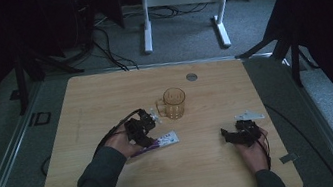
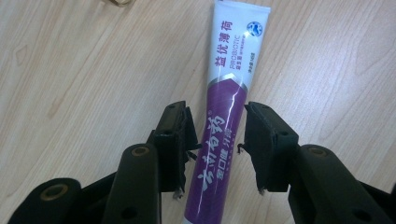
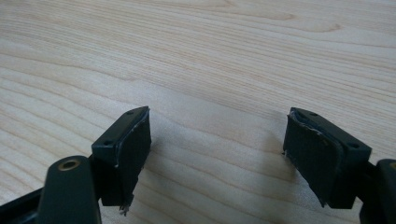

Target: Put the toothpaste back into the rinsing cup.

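From the high view, the toothpaste tube lay flat on the surface, near the amber mug, under the left gripper.

In the left gripper view, its fingers straddled the soft, light, probably slippery tube's purple middle without pressing.

In the right gripper view, the right gripper rested with fingers apart.

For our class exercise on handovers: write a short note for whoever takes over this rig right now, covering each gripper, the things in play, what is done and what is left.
Left gripper: jaws astride the purple-and-white toothpaste tube, a small gap on each side, pads not yet pressing.
Right gripper: open, nothing between the jaws, low over bare wooden table at the right.
Things: the tube lies flat on the table; an amber glass mug stands upright just beyond it.
Done: left gripper lined up on the tube.
Left: close on the tube and lift it; probably it goes to the mug.
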